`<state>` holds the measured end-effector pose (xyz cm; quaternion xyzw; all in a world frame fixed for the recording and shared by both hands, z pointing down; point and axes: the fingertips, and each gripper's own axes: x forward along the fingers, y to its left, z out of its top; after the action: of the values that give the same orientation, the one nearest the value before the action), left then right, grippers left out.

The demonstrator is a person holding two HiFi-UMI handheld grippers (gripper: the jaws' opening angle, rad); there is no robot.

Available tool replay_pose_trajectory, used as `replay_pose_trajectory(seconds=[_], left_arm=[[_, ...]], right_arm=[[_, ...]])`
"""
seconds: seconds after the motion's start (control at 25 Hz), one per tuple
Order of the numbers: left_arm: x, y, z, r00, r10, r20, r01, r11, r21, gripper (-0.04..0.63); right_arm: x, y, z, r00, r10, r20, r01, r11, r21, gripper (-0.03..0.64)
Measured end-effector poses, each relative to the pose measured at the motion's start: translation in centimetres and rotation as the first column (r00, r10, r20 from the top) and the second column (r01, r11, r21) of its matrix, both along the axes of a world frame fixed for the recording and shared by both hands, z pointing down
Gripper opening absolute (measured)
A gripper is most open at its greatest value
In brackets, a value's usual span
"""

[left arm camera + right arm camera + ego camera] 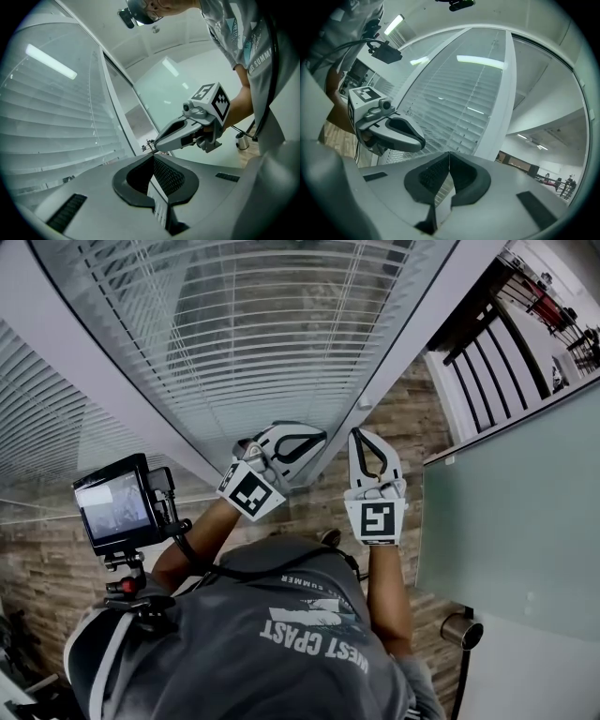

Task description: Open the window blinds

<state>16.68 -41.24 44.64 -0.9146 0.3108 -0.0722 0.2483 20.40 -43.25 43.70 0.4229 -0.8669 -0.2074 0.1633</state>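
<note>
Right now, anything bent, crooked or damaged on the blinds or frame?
Nothing stands out. The blinds have even, parallel slats, none visibly bent or sagging, and the frame looks intact. The left gripper and right gripper are both shut, near the frame.

Left white-and-grey two-jaw gripper (317, 439): held about level, angled towards the right gripper, jaws closed tip to tip, marker cube nearest the body.
Right white-and-grey two-jaw gripper (362, 439): just beside the left, pointing forward, jaws closed together.
Left forearm (192, 545): bare, bent inward.
Right forearm (389, 592): bare, extended straight ahead.
</note>
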Motion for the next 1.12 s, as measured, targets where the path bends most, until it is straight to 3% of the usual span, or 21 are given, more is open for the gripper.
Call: replay_pose_trajectory(seconds=[0.6,1.12], left_arm=[[0.6,1.1,-0.5,0.999,0.044,0.004,-0.044,0.999,0.019,0.003],[-0.1,0.8,-1.3,1.0,0.021,-0.008,-0.021,1.0,0.015,0.003]], right_arm=[[1.1,0.9,-1.1,1.0,0.026,0.017,-0.026,1.0,0.012,0.005],[0.9,2.1,-2.1,1.0,0.014,0.005,-0.014,1.0,0.012,0.005]])
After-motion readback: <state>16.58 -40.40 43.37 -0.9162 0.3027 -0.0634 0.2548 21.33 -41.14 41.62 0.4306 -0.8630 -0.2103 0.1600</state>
